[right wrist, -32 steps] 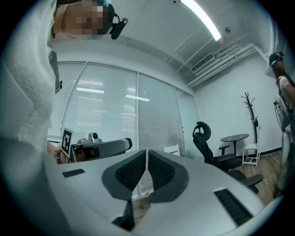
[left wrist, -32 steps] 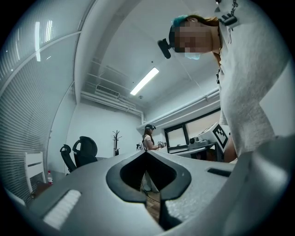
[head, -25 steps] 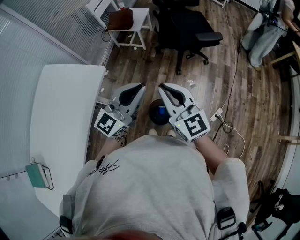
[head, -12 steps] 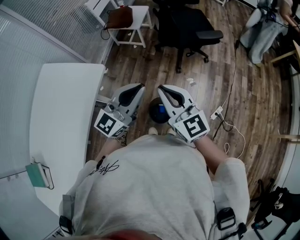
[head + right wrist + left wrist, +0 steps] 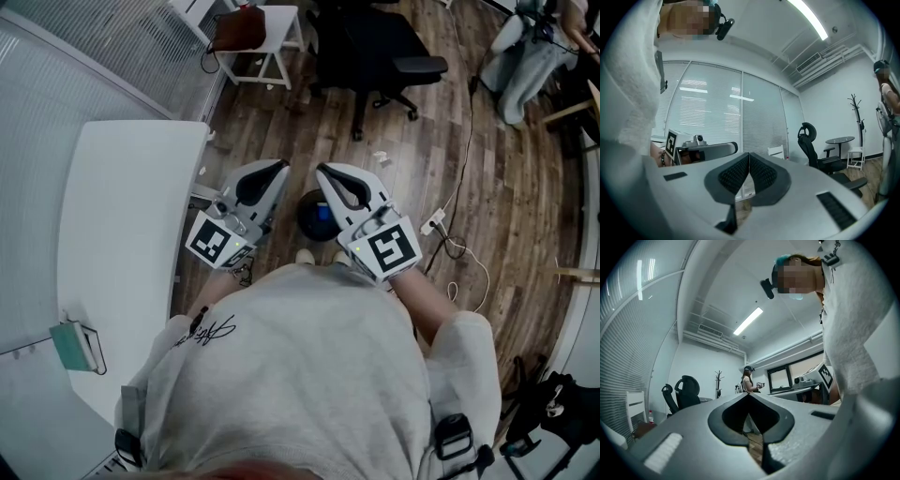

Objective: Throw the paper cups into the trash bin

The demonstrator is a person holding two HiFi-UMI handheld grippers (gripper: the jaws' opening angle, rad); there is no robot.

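A dark round trash bin (image 5: 306, 223) stands on the wood floor just ahead of the person's feet, with something blue (image 5: 323, 215) inside it. No paper cup shows in any view. My left gripper (image 5: 279, 169) hangs over the bin's left side and my right gripper (image 5: 323, 172) over its right side, both pointing away from the body. In the left gripper view the left gripper (image 5: 749, 395) has its jaws meeting at the tip with nothing between them. In the right gripper view the right gripper (image 5: 749, 154) is likewise shut and holds nothing.
A white table (image 5: 122, 234) runs along the left, with a green object (image 5: 70, 349) near its edge. A black office chair (image 5: 375, 47) and a white stool with a brown bag (image 5: 248, 33) stand ahead. A power strip and cables (image 5: 433, 225) lie right of the bin.
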